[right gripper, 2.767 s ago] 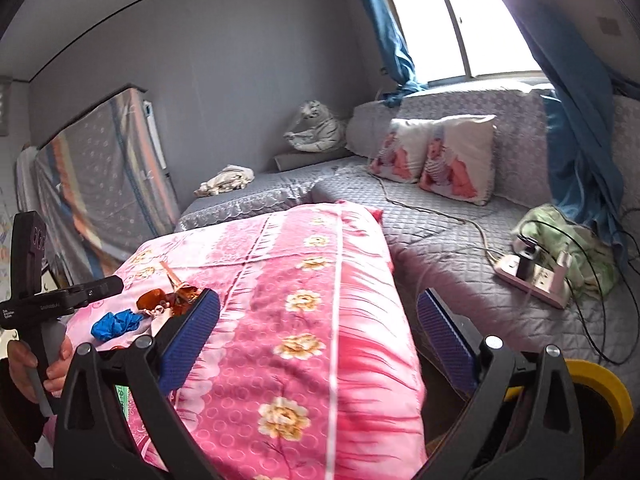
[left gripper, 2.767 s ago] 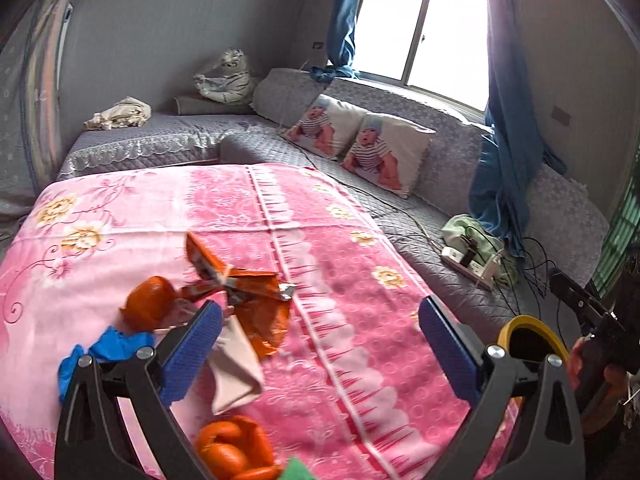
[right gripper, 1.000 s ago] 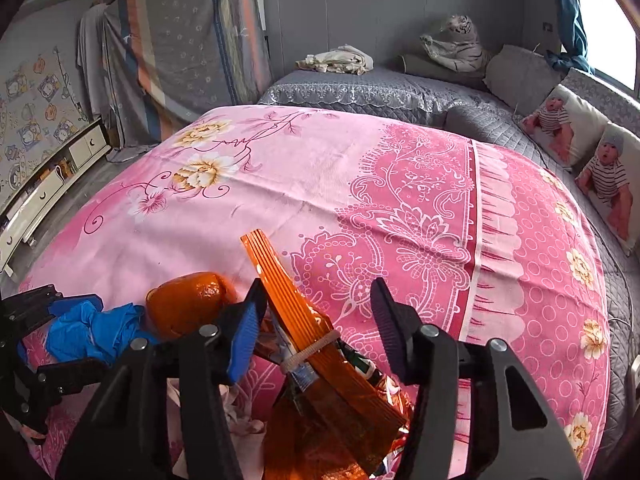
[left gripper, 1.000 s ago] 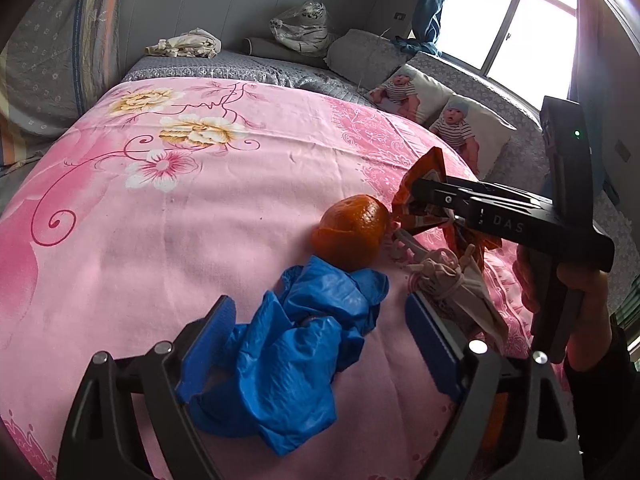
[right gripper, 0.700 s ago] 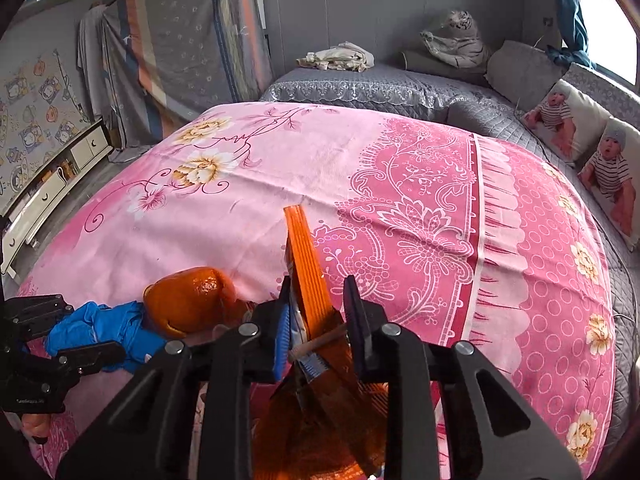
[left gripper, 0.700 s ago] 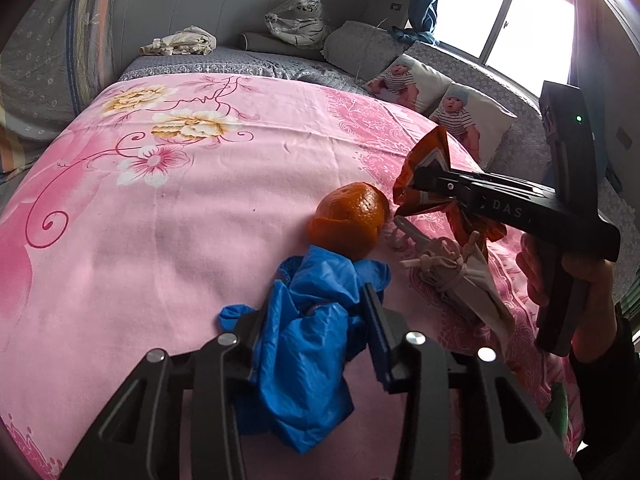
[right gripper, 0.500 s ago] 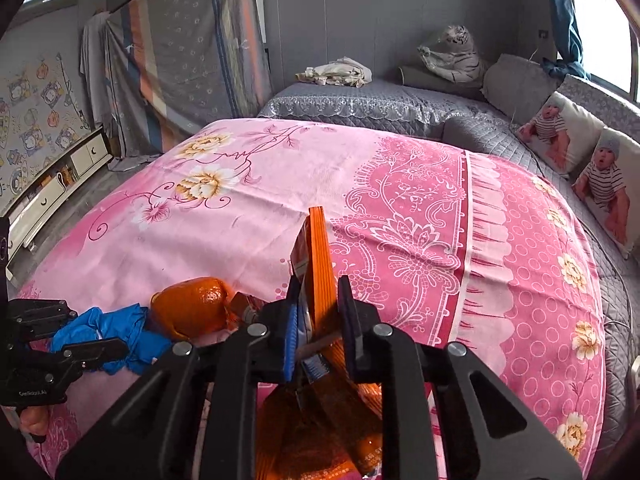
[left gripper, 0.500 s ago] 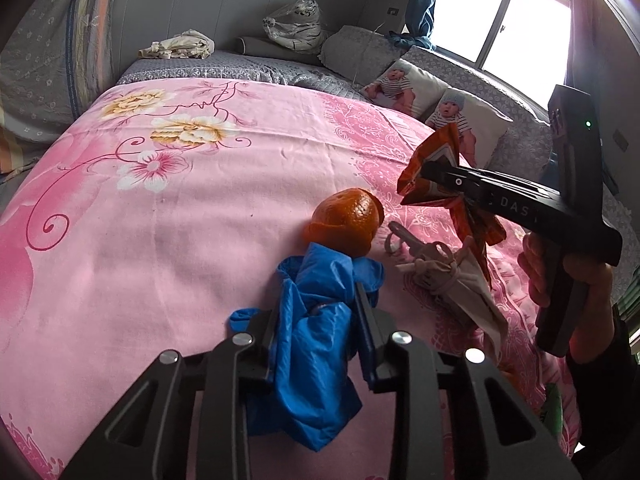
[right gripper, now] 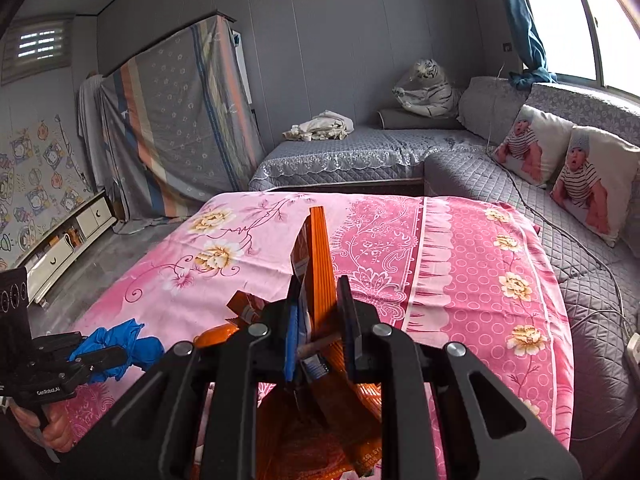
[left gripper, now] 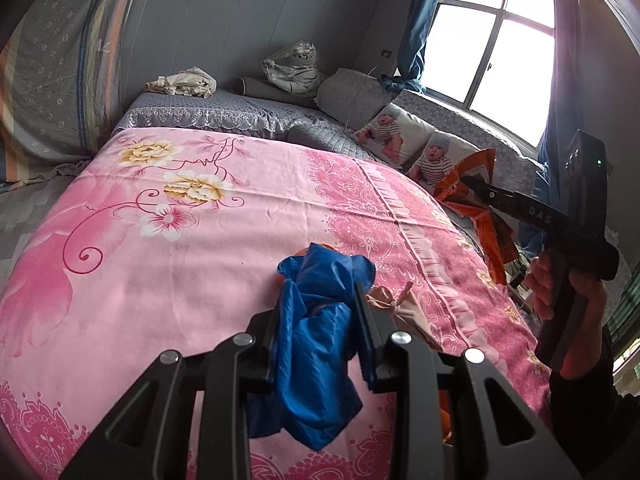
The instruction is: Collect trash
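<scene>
My left gripper (left gripper: 320, 300) is shut on a crumpled blue glove (left gripper: 316, 344), which hangs clear above the pink flowered cloth (left gripper: 160, 260). My right gripper (right gripper: 320, 284) is shut on an orange snack wrapper (right gripper: 320, 248), held upright off the cloth. The left wrist view shows that wrapper (left gripper: 472, 168) at the right, raised in the right gripper (left gripper: 476, 188) with a hand below it. At the left of the right wrist view are the left gripper (right gripper: 100, 354) and the glove (right gripper: 116, 338). An orange fruit (right gripper: 216, 336) and a tied beige bag (left gripper: 400, 308) lie on the cloth.
A grey quilted sofa (right gripper: 480, 168) wraps around the back and right, with two baby-print pillows (right gripper: 560, 160). A cable and power strip (right gripper: 632, 348) lie on the sofa at the right. A covered mattress (right gripper: 180, 120) leans on the far wall.
Both grippers closed, the left on the blue glove and the right on the orange wrapper. Both then rose, lifting their items off the pink cloth.
</scene>
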